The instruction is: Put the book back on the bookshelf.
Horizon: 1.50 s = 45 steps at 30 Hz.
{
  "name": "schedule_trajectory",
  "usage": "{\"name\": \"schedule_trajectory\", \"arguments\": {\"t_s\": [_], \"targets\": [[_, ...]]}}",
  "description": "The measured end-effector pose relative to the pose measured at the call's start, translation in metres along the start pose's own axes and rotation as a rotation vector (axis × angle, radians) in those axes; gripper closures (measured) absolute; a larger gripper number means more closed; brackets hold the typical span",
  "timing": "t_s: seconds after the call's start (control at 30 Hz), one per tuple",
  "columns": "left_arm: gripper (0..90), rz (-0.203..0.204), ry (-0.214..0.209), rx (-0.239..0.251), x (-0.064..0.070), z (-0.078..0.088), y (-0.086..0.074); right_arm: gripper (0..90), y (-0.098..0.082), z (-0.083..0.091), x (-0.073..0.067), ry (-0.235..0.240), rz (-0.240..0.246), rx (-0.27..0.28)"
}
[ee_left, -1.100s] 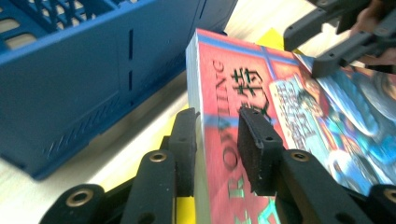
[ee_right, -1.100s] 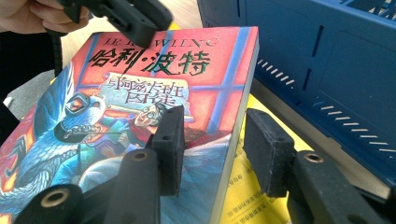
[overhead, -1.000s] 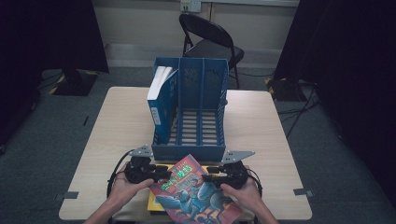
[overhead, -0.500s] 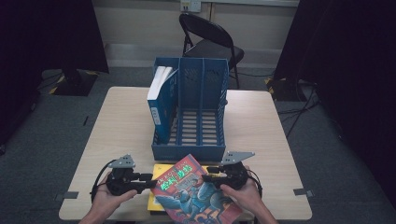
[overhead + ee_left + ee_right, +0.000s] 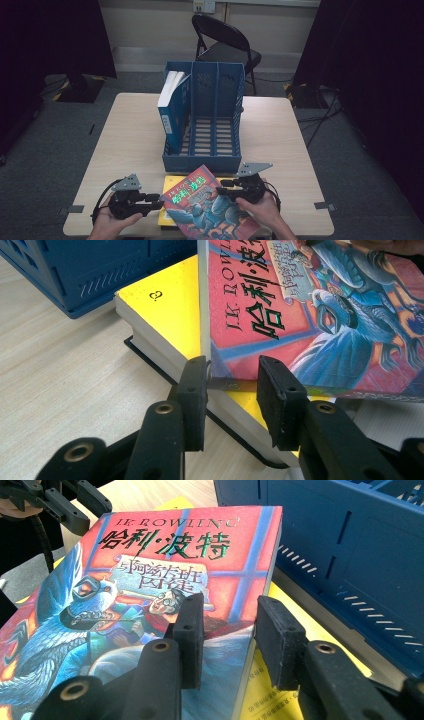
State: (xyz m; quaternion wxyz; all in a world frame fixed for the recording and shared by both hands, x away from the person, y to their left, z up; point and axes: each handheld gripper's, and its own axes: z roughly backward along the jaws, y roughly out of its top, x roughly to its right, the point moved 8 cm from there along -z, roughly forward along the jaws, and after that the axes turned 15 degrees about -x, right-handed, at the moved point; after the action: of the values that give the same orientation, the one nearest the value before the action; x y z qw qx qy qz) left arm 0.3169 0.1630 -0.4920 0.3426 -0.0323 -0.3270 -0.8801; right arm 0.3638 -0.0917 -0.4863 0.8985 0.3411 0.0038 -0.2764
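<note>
A red and blue paperback (image 5: 210, 205) hangs tilted over the table's front edge, above a yellow book (image 5: 166, 215) lying flat. My right gripper (image 5: 220, 186) is shut on the paperback's right edge: in the right gripper view (image 5: 227, 625) one pad lies on the cover (image 5: 165, 555) and the other beside the page edge. My left gripper (image 5: 156, 198) has the paperback's lower left corner (image 5: 310, 315) between its jaws (image 5: 231, 385), pads against it. Both grippers' jaws have just been closing on the paperback.
A blue three-slot file rack (image 5: 202, 162) stands mid-table, right behind the books, with a blue book (image 5: 170, 115) upright in its left slot. A black folding chair (image 5: 225, 45) stands beyond the table. Bare tabletop (image 5: 280, 140) lies on either side of the rack.
My left gripper came off the paperback's upper left, drew left and toward the front edge, and now sits at the lower left corner. The right gripper kept hold of the book.
</note>
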Motion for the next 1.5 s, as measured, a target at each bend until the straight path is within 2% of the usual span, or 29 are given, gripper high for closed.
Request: {"name": "schedule_trajectory", "arguments": {"t_s": [0.1, 0.13, 0.17, 0.2, 0.23, 0.37, 0.43, 0.47, 0.57, 0.6, 0.7, 0.77, 0.8, 0.87, 0.97, 1.0, 1.03, 1.07, 1.13, 1.2, 1.3, 1.5], "targets": [[65.6, 0.016, 0.014, 0.016, -0.003, -0.002, 0.004, 63.9, -0.002, 0.002, 0.0, -0.006, -0.015, 0.005], [66.0, 0.043, 0.007, 0.023, -0.004, -0.004, 0.007, 63.8, -0.003, 0.002, 0.001, -0.011, -0.027, 0.004], [66.2, 0.043, 0.007, 0.023, -0.004, -0.004, 0.007, 63.8, -0.003, 0.002, 0.001, -0.011, -0.027, 0.004], [66.6, 0.066, -0.007, 0.026, -0.006, -0.004, 0.01, 63.5, -0.006, 0.004, 0.002, -0.015, -0.052, 0.005], [66.8, 0.049, 0.012, 0.029, -0.009, -0.007, 0.016, 63.4, -0.007, 0.006, 0.002, -0.015, -0.067, 0.005], [67.6, 0.063, -0.002, 0.037, -0.014, -0.01, 0.022, 62.9, -0.012, 0.01, 0.003, -0.031, -0.088, 0.002], [68.1, 0.054, 0.014, 0.036, -0.015, -0.011, 0.025, 62.8, -0.013, 0.011, 0.003, -0.034, -0.092, 0.003], [68.3, 0.059, 0.028, 0.04, -0.017, -0.013, 0.029, 62.7, -0.014, 0.012, 0.003, -0.039, -0.098, -0.003], [73.3, 0.078, 0.036, 0.048, -0.018, -0.016, 0.035, 62.6, -0.017, 0.015, 0.002, -0.048, -0.103, -0.019], [75.2, 0.071, 0.047, 0.051, -0.018, -0.017, 0.037, 62.7, -0.018, 0.016, 0.002, -0.052, -0.106, -0.019], [75.1, 0.092, 0.036, 0.05, -0.02, -0.019, 0.041, 62.6, -0.021, 0.018, 0.001, -0.056, -0.108, -0.017], [73.7, 0.092, 0.033, 0.05, -0.024, -0.021, 0.044, 62.5, -0.023, 0.019, -0.001, -0.06, -0.112, -0.016], [71.8, 0.109, 0.041, 0.055, -0.028, -0.023, 0.048, 62.4, -0.025, 0.021, -0.002, -0.065, -0.116, -0.014], [71.2, 0.089, 0.065, 0.052, -0.028, -0.024, 0.052, 62.3, -0.027, 0.022, -0.004, -0.072, -0.117, -0.015], [69.4, 0.102, 0.069, 0.053, -0.029, -0.023, 0.053, 62.3, -0.028, 0.023, -0.006, -0.076, -0.118, -0.018], [68.2, 0.111, 0.072, 0.076, -0.026, -0.022, 0.052, 62.3, -0.028, 0.023, -0.006, -0.077, -0.118, -0.014], [65.5, 0.112, 0.058, 0.082, -0.022, -0.021, 0.051, 62.3, -0.029, 0.023, -0.006, -0.075, -0.116, -0.01], [63.3, 0.093, 0.012, 0.061, -0.007, -0.024, 0.047, 62.2, -0.029, 0.023, -0.006, -0.076, -0.113, -0.01], [57.9, 0.092, 0.023, 0.056, 0.001, -0.028, 0.045, 62.2, -0.029, 0.023, -0.006, -0.072, -0.115, -0.006], [54.2, 0.102, 0.026, 0.055, 0.002, -0.028, 0.046, 62.2, -0.029, 0.022, -0.006, -0.067, -0.114, 0.0], [42.2, 0.107, 0.038, 0.053, 0.002, -0.033, 0.046, 62.2, -0.029, 0.022, -0.006, -0.069, -0.112, 0.004], [41.8, 0.084, 0.049, 0.039, 0.001, -0.033, 0.048, 62.1, -0.029, 0.022, -0.006, -0.071, -0.111, -0.006]]}}
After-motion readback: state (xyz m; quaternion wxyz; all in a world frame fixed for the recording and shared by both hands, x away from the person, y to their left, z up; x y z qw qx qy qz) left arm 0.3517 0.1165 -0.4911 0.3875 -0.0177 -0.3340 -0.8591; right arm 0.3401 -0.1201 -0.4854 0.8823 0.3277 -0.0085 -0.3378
